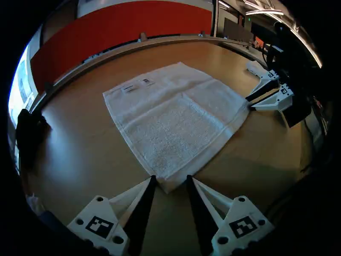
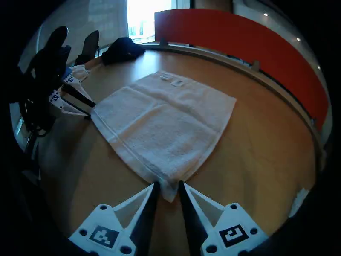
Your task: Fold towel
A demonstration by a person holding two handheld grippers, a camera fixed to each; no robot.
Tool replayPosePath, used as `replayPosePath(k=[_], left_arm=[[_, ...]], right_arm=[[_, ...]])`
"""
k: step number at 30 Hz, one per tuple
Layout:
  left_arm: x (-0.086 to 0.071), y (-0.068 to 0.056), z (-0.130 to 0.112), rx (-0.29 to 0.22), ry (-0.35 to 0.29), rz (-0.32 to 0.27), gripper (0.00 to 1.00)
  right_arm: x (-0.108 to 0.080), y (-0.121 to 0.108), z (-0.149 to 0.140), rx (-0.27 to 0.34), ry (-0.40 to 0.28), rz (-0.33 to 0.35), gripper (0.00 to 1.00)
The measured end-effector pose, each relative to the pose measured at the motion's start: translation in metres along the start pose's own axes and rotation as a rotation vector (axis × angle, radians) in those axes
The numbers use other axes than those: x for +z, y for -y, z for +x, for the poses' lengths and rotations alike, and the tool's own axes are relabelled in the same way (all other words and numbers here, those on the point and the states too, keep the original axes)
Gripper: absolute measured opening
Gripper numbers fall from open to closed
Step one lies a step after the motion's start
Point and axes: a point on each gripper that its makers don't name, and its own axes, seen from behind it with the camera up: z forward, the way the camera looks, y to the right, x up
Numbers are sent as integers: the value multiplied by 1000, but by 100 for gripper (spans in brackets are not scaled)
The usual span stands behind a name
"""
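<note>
The wooden table spreads under you, curving round at its far edge, with a long red panel standing behind that edge.

Your towel is white and lies flat near the middle of the table, turned so that one corner points at each of your tools. Its far edge runs toward the red panel, and its hems are neat at the near edges.

Your left gripper sits low over the table at one near corner of the towel. Its fingers stand apart, and the corner's tip lies between the two fingertips without being squeezed. In the right gripper view you see this same tool at the left, its tips at the towel's side corner.

Your right gripper is at the neighbouring corner. The gap between its fingers is narrower and the towel's tip pokes through it, but you cannot tell whether the fingers press on the cloth or merely flank it. The left gripper view shows it at the right, tips at the towel's corner.

A dark bundle rests on the table's far side, well apart from the towel.

Two small tags lie on the towel near its far edge.
</note>
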Motion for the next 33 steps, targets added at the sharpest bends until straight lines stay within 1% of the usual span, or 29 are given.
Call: replayPosePath(k=[4, 9, 12, 17, 21, 27, 33], left_arm=[[1, 2, 1, -11, -2, 10, 25], [0, 5, 2, -26, -6, 18, 18], [0, 7, 3, -43, -3, 21, 13], [-4, 6, 5, -79, -2, 12, 13], [-13, 5, 11, -97, -12, 10, 13], [-29, 3, 21, -121, -30, 22, 13], [-46, -3, 28, -121, -38, 23, 13]], right_arm=[[0, 0, 0, 5, 1, 2, 20], [1, 5, 2, 9, -1, 19, 13], [0, 10, 2, 11, -4, 27, 12], [-2, 12, 5, 12, -12, 19, 11], [-9, 11, 11, 22, -31, 14, 11], [-26, 11, 27, 33, -73, 9, 11], [-47, 12, 42, 32, -104, 2, 11]])
